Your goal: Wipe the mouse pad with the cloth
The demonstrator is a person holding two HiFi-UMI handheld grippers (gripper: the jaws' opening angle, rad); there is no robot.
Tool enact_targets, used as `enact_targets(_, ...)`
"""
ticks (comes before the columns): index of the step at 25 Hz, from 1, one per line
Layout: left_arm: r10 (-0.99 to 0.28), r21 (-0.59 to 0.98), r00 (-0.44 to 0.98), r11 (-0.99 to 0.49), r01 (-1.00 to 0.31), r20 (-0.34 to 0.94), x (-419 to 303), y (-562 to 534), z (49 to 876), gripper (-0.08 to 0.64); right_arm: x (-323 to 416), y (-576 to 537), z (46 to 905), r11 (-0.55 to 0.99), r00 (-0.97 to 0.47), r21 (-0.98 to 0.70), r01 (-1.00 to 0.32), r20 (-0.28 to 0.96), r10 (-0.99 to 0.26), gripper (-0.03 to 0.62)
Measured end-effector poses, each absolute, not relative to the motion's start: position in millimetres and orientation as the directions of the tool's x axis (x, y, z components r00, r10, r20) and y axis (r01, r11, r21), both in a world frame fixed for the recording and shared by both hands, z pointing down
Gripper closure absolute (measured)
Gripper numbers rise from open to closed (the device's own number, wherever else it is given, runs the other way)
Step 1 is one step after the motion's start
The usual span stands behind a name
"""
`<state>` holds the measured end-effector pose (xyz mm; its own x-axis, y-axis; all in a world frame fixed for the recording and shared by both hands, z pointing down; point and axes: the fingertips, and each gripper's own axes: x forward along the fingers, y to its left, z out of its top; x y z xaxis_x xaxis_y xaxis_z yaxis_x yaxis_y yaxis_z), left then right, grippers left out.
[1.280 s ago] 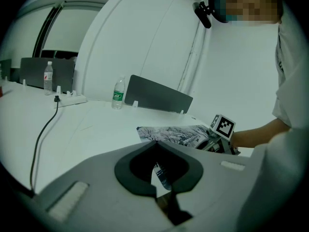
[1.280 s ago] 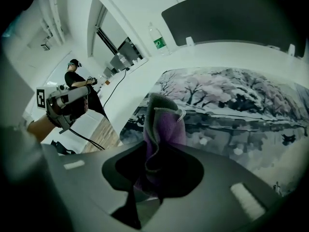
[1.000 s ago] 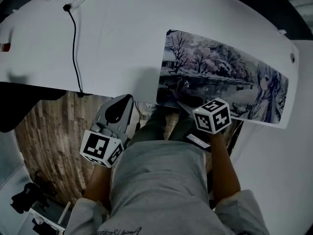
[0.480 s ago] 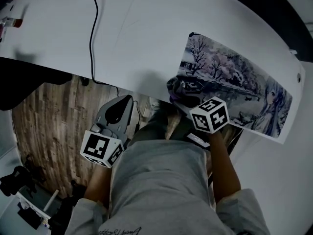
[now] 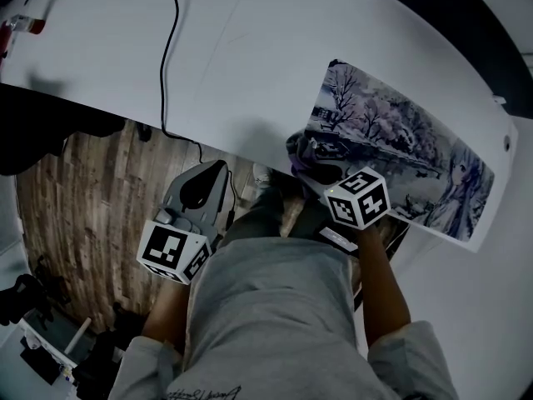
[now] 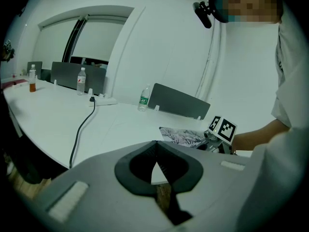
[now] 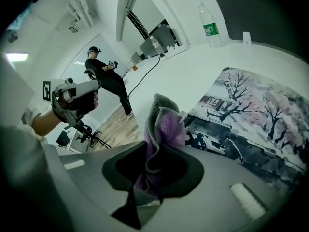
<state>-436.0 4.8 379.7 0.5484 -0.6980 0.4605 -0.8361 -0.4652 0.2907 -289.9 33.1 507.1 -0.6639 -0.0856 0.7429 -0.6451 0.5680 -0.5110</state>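
The long mouse pad [image 5: 400, 148], printed with snowy trees and a figure, lies on the white table [image 5: 233, 65] at the right. My right gripper [image 5: 323, 172] is shut on a purple and grey cloth [image 5: 310, 151], which rests at the pad's left end. In the right gripper view the cloth [image 7: 161, 127] bunches up between the jaws of the right gripper [image 7: 154, 153], with the mouse pad [image 7: 251, 124] just beyond. My left gripper [image 5: 206, 177] hangs shut and empty over the wooden floor, off the table's front edge. In its own view the left gripper [image 6: 155, 146] holds nothing.
A black cable [image 5: 166, 57] runs from a power strip [image 6: 104, 100] across the table and over its front edge. Water bottles [image 6: 144, 98] and grey dividers [image 6: 178, 100] stand at the back. A person stands far off [image 7: 104, 76]. Gear lies on the floor [image 5: 50, 340].
The right gripper has drawn the cloth leftward along the pad, from a little inside it to its left end. The head view has shifted. The left gripper has stayed put.
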Motion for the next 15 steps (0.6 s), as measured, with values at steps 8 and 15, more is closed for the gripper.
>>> enact_targets(8,-0.668,0.279,0.587,-0.519,-0.808,0.458,-404,-5,370,0.541,-257,24,484,0.593,-0.666,-0.471,-0.653,0.730,-0.153,0.500)
enact_targets(15,-0.642,0.268,0.642,-0.588,-0.763,0.419,-344,-19,352,0.541,-195,11,455,0.552,-0.650,-0.431,-0.714,0.701,-0.294,0.502)
